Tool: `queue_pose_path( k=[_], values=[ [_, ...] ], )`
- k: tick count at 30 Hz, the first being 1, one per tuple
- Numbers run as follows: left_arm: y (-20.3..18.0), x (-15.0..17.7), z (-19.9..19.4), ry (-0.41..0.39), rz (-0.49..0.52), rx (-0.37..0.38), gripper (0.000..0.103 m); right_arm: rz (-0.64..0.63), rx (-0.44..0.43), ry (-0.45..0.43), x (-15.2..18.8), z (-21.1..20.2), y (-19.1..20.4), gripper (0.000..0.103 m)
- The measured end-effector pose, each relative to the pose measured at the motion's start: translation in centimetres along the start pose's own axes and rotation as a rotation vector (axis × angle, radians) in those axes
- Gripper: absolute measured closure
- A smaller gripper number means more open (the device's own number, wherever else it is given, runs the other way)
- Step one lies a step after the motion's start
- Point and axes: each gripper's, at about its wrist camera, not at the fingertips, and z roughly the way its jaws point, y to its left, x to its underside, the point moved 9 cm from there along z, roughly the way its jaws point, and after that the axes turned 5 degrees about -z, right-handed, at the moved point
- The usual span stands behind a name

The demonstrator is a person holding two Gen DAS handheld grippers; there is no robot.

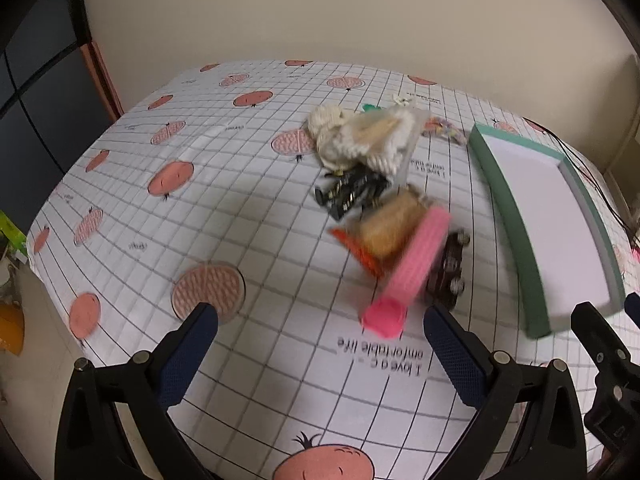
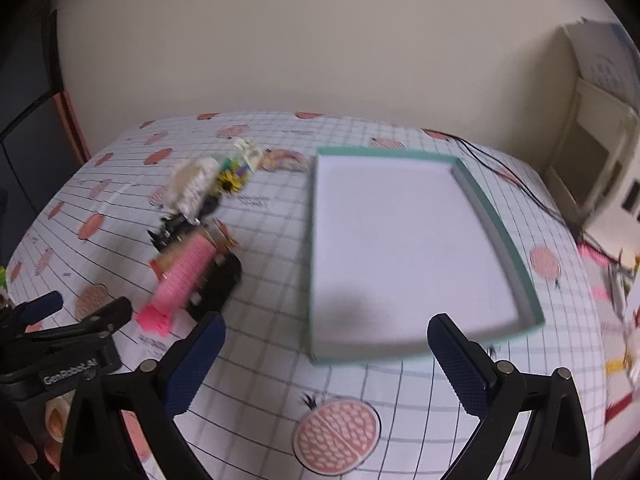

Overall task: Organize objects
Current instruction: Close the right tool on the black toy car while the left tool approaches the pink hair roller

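A pile of small objects lies mid-table. It holds a cream knitted bundle in a clear bag (image 1: 360, 140) (image 2: 192, 184), a black and gold item (image 1: 352, 194), a tan and orange packet (image 1: 384, 232), a pink ribbed roller (image 1: 412, 268) (image 2: 184, 276) and a dark block (image 1: 448, 272) (image 2: 218, 284). To the right of the pile sits a shallow green box (image 1: 504, 216) (image 2: 384, 154) with a bare white inside. My left gripper (image 1: 320, 320) hovers open in front of the roller. My right gripper (image 2: 328, 332) hangs open over the box's near edge. Both views are blurred.
The table carries a white grid cloth with pink fruit prints (image 1: 240, 220). Small colourful bits (image 2: 236, 176) lie behind the pile. Black cables (image 2: 500, 168) trail off the back right towards a cream cabinet (image 2: 592, 168). Pink clutter (image 2: 616, 280) sits at the right edge.
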Motion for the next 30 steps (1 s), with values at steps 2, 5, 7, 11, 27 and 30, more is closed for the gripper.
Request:
queue_pose_path(
  k=[2, 5, 7, 11, 27, 30],
  values=[
    [0.1, -1.4, 0.0, 0.029, -0.022, 0.023, 0.0, -0.013, 0.011, 0.004, -1.6, 0.2, 0.3, 0.001],
    [-0.1, -2.8, 0.2, 0.047, -0.036, 0.035, 0.0, -0.001, -0.015, 0.041, -3.5, 0.7, 0.6, 0.003],
    [-0.2, -3.7, 0.5, 0.068, -0.055, 0.063, 0.0, 0.015, -0.042, 0.076, -4.1, 1.4, 0.8, 0.005],
    [-0.4, -5.1, 1.0, 0.079, -0.039, 0.037, 0.001, -0.003, -0.076, 0.151, -4.6, 3.3, 1.6, 0.009],
    [0.1, -5.2, 5.6, 0.174, -0.122, 0.042, 0.001, -0.018, -0.186, 0.281, -3.0, 8.2, 5.5, 0.013],
    [0.3, -4.9, 6.0, 0.187, -0.15, 0.055, 0.001, -0.032, -0.185, 0.299, -2.6, 8.9, 6.4, 0.014]
  ],
)
